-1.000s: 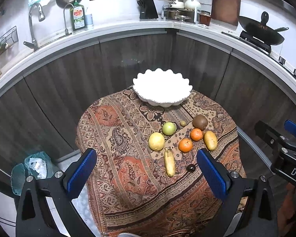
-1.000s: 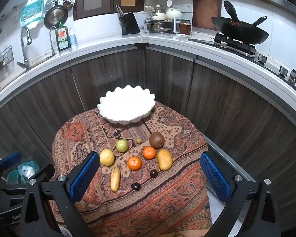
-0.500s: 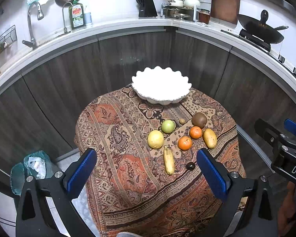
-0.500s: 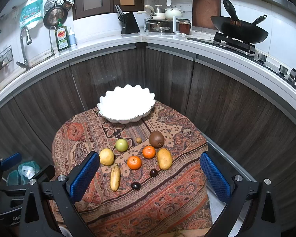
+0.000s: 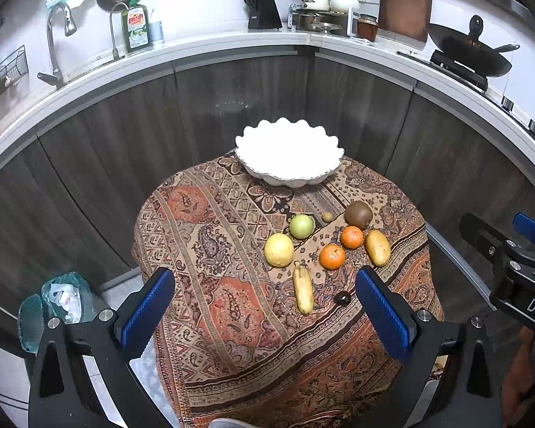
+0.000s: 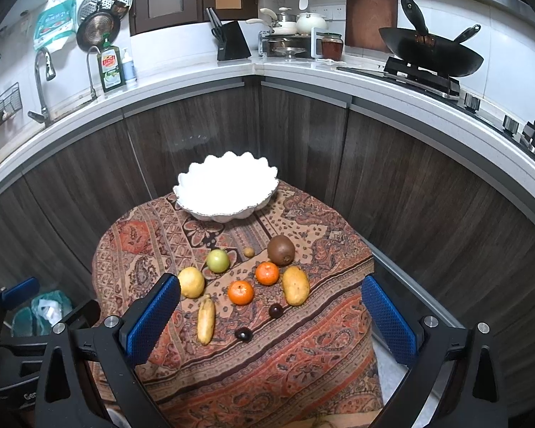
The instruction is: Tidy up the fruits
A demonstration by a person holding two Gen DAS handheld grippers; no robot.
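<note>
A white scalloped bowl [image 5: 289,157] [image 6: 228,192] stands empty at the far edge of a small table under a patterned cloth [image 5: 210,285]. Fruits lie in front of it: a yellow round fruit [image 5: 279,249], a green apple [image 5: 301,226], a kiwi [image 5: 358,214], two oranges [image 5: 332,256] [image 5: 352,237], a mango [image 5: 377,248], a small banana [image 5: 303,292] and dark small fruits [image 6: 276,310] [image 6: 243,334]. My left gripper [image 5: 264,314] is open and empty, above the table's near side. My right gripper [image 6: 271,321] is open and empty, near the front edge.
A curved kitchen counter [image 6: 303,75] with dark cabinets rings the table. A sink tap [image 5: 55,35] is at the back left, a wok [image 6: 431,53] on a stove at the right. A bin with a green bag [image 5: 53,303] stands left of the table.
Both grippers have drifted very slightly; the table and fruits sit a touch higher in the left wrist view. No fruit has moved.
</note>
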